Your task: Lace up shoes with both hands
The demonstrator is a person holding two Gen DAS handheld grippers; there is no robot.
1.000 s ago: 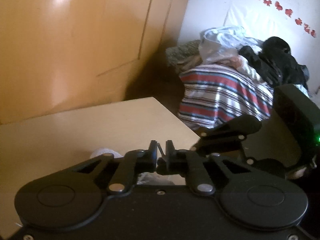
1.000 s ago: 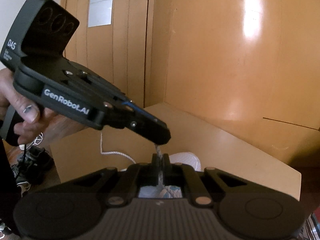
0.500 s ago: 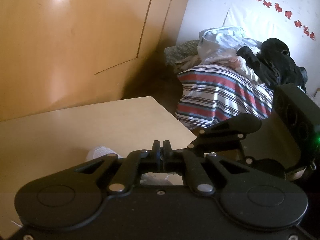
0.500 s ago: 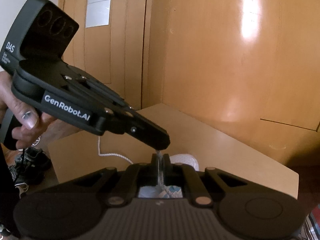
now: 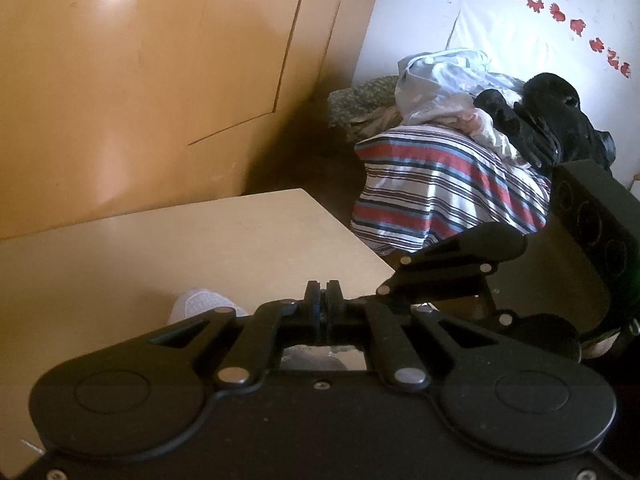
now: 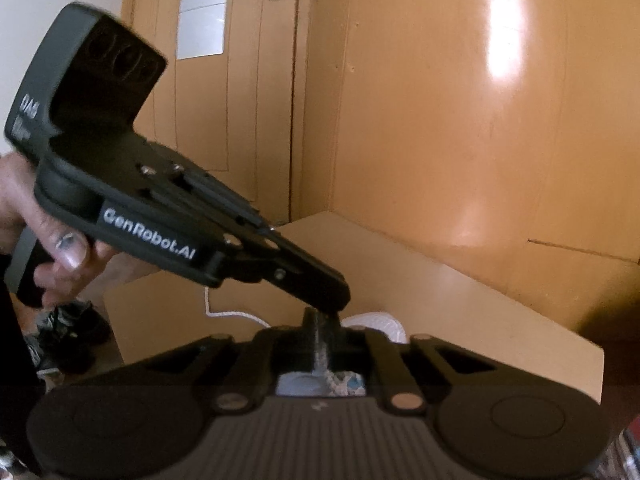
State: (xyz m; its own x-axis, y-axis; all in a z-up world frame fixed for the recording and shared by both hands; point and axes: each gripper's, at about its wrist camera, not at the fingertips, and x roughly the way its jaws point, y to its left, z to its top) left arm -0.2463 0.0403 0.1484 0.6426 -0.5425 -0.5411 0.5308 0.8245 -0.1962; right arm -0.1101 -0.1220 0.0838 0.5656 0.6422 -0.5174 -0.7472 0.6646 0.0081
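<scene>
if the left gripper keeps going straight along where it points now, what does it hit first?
Probably the right gripper, whose fingertips sit just beyond the left gripper, whose jaws are opening. The white shoe lies lower and to the side. Depth is uncertain.

In front of you is a pale wooden worktop (image 5: 168, 240), smooth, with a squared corner jutting out toward the striped bedding on the left wrist view. Its far edge runs close along the orange-brown cupboard fronts. On it rests a white shoe (image 5: 202, 305); you see only its mesh toe, the rest being hidden behind the tool bodies. From the right wrist view the same white shoe (image 6: 380, 322) sits near the worktop (image 6: 500, 332) middle, and a white lace (image 6: 228, 312) lies on the surface to its left, curving up toward the near-left edge. The rest of the top that you can see is bare wood, sunlit on one side and shadowed on the other.
</scene>
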